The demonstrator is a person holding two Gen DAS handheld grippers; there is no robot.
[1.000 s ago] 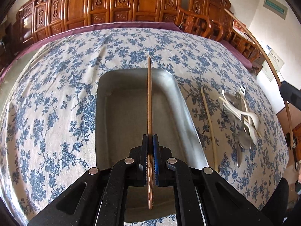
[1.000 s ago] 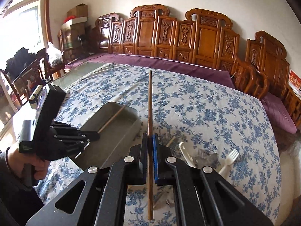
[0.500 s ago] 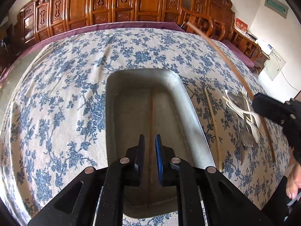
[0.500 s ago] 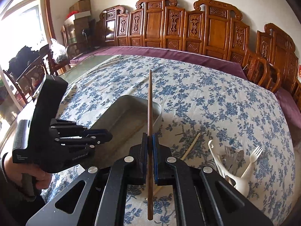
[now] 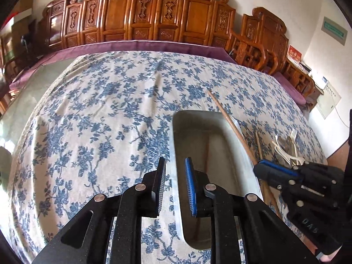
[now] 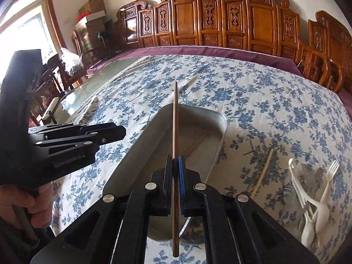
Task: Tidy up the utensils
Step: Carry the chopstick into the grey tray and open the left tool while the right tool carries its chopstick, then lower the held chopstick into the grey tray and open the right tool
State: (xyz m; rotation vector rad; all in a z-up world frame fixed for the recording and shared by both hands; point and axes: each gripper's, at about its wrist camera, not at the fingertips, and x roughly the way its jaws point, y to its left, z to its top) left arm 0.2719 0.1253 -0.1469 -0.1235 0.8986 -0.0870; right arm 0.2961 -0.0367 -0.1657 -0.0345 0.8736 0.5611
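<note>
A metal tray lies on the flowered tablecloth. One brown chopstick rests flat inside it. My left gripper hangs over the tray's left rim, its jaws opening with nothing between them. My right gripper is shut on a second brown chopstick, which points forward above the tray's right side. A pale chopstick lies on the cloth to the right of the tray.
A heap of white plastic forks and spoons with some metal cutlery sits right of the pale chopstick. Carved wooden chairs line the far edge of the table. A person's hand grips the left tool's handle.
My left gripper let go of its chopstick, which now lies in the tray, then opened and drew left and up. My right gripper carried its chopstick leftward and down over the tray.
</note>
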